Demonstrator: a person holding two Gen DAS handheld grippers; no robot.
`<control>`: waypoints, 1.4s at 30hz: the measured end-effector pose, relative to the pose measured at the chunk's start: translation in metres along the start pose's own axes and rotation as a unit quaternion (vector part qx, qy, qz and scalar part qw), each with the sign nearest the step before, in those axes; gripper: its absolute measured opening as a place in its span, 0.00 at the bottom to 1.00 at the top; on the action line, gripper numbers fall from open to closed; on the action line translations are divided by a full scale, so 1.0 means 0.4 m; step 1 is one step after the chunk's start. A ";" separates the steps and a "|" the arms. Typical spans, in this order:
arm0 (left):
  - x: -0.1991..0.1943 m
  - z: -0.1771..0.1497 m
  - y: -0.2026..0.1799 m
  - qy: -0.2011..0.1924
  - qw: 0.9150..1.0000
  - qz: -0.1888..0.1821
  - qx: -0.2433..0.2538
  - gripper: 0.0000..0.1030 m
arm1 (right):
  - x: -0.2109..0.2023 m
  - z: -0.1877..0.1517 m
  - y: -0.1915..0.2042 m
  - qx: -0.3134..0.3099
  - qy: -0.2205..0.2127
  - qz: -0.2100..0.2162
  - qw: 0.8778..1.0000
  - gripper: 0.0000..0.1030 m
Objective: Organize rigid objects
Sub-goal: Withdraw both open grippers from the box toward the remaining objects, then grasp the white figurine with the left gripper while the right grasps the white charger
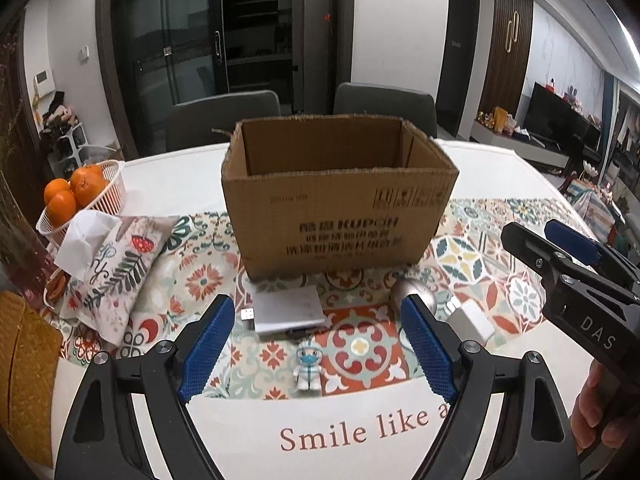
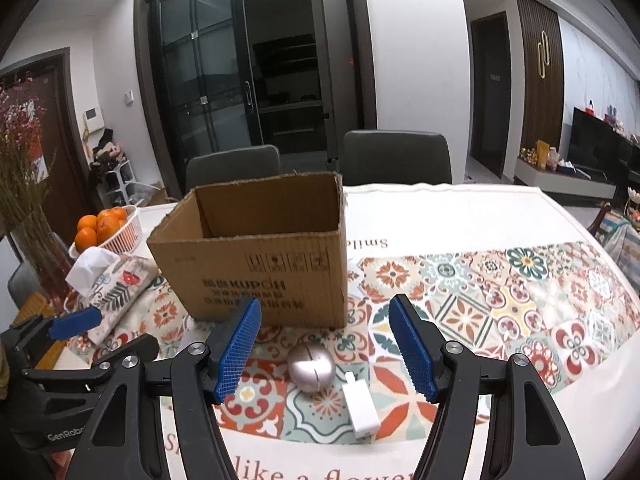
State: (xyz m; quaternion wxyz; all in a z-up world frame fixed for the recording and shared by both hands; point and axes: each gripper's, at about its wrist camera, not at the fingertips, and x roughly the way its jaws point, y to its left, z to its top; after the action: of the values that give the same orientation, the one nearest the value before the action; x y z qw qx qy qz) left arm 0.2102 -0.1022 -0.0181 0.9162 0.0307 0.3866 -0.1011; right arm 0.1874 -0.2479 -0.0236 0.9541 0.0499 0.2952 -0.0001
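Both claws were apart and held nothing: the left gripper [image 1: 318, 344] over the flat grey metal case [image 1: 287, 309], the right gripper [image 2: 325, 350] over the silver metal ball [image 2: 311, 368]. Both things lay before the open brown cardboard box [image 1: 340, 196]. It seemed the reaching step; next, each had to lower and close.

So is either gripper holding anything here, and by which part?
Nothing is held. The left gripper and right gripper both hang open above the table, with empty air between their pads.

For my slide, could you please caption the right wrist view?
Open right gripper above a silver ball and white block, before the cardboard box.
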 end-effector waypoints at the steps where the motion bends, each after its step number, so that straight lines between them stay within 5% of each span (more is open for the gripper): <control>1: 0.004 -0.007 0.000 0.003 1.000 0.000 0.000 0.83 | 0.004 -0.007 -0.001 0.001 0.004 -0.001 1.000 0.65; 24: 0.182 -0.120 -0.003 0.104 0.995 0.006 0.004 0.83 | 0.135 -0.175 -0.040 0.013 0.098 -0.044 0.994 0.65; 36: 0.270 -0.134 0.018 0.116 0.993 0.022 0.003 0.81 | 0.211 -0.210 -0.041 -0.002 0.131 -0.071 0.989 0.65; 42: 0.302 -0.136 0.036 0.121 0.992 0.023 -0.003 0.67 | 0.243 -0.220 -0.025 -0.014 0.143 -0.074 0.987 0.64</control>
State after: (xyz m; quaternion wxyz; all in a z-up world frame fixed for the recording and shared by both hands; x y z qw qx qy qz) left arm 0.2573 -0.1002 -0.1426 0.8649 0.0489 0.4940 -0.0743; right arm 0.2177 -0.2465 -0.1515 0.9000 0.0142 0.4314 -0.0599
